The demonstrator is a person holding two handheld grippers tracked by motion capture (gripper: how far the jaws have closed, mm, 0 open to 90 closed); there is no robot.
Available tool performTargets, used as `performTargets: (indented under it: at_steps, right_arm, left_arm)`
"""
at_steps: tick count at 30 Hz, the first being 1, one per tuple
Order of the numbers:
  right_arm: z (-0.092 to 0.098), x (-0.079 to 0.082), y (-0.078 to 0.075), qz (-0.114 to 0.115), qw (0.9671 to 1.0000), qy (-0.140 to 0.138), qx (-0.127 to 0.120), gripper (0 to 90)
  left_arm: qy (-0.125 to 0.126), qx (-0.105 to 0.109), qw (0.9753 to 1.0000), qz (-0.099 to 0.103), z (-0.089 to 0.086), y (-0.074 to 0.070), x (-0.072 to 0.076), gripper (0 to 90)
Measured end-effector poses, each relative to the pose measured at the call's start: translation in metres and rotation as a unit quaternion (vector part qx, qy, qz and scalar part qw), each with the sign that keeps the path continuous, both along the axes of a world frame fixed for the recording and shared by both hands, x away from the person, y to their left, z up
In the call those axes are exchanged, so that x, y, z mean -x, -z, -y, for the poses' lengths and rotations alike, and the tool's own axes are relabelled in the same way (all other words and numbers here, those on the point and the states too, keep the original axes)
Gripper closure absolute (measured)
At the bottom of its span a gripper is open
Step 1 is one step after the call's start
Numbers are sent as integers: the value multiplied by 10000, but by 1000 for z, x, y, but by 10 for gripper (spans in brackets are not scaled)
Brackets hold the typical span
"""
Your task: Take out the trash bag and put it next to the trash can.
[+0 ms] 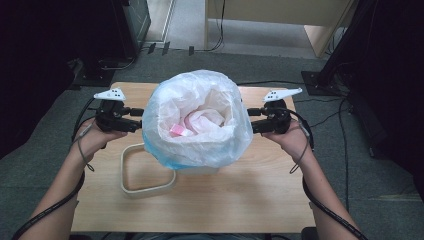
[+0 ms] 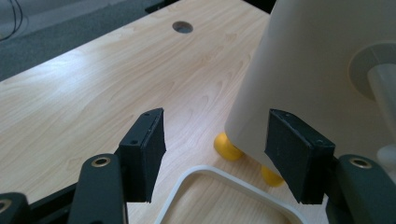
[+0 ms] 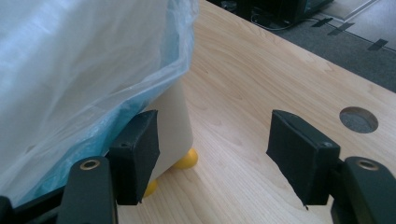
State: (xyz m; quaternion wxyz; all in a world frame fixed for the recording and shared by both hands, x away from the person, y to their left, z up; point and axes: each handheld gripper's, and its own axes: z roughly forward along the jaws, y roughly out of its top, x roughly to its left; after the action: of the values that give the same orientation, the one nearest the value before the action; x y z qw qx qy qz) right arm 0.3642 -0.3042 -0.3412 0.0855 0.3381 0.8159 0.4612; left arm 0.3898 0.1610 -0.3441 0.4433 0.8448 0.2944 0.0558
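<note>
Standing mid-desk between my two hands: a cream waste bin [image 1: 200,167] on small yellow feet [image 2: 227,147], lined with a translucent plastic bag [image 1: 197,120] whose rim folds down over the outside, bluish at the lower edge. Pink and white crumpled litter [image 1: 192,125] lies inside the bag. My left hand-held gripper [image 1: 134,119] sits just beside the bag's left side, jaws spread, nothing between them; in the left gripper view the bin's bare wall is close by the right jaw. My right hand-held gripper [image 1: 252,120] sits at the bag's right side, jaws likewise spread and empty, the bag hanging beside its left jaw in the right gripper view. A cream rectangular ring-shaped frame [image 1: 145,170] lies flat on the wooden desk [image 1: 250,200], left-front of the bin, touching its base.
</note>
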Motion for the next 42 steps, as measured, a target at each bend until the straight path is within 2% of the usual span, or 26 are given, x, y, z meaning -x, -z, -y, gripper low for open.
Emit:
performTargets:
  at_steps: [2, 8, 12, 16, 20, 24, 30, 33, 37, 40, 42]
  right_arm:
    - [0, 1, -5, 33, 10000, -38, 17, 344]
    - [0, 5, -16, 114, 9998, -150, 28, 346]
    - [-1, 7, -26, 176, 9996, -202, -91, 353]
    - [-4, 8, -38, 245, 9992, -327, -20, 356]
    - [-8, 11, -46, 324, 9986, -416, 15, 358]
    - [-10, 13, -52, 355, 9981, -500, -98, 381]
    - [-11, 16, -68, 451, 9963, -617, -391, 388]
    - [-13, 18, -76, 549, 9955, -661, -404, 390]
    - [-19, 20, -86, 624, 9942, -746, -453, 391]
    - [-25, 20, -91, 672, 9935, -822, -421, 391]
    - [-31, 20, -94, 684, 9927, -897, -436, 393]
  left_arm:
    - [77, -16, 10000, 18, 3, -5, 1, 402]
    - [215, 190, 9996, 9, 7, -22, 4, 482]
    - [327, 150, 9993, 33, 13, -32, 5, 517]
    - [502, 113, 9986, 136, 19, -42, 7, 517]
    - [549, 149, 9981, 237, 22, -50, 10, 512]
    - [560, 142, 9978, 334, 23, -60, 12, 514]
    - [592, 210, 9969, 482, 26, -76, 16, 520]
    - [647, 246, 9964, 496, 29, -84, 17, 527]
    - [673, 66, 9958, 615, 33, -92, 18, 552]
    - [727, 171, 9951, 645, 34, -101, 20, 553]
    - [762, 159, 9945, 701, 36, -107, 21, 553]
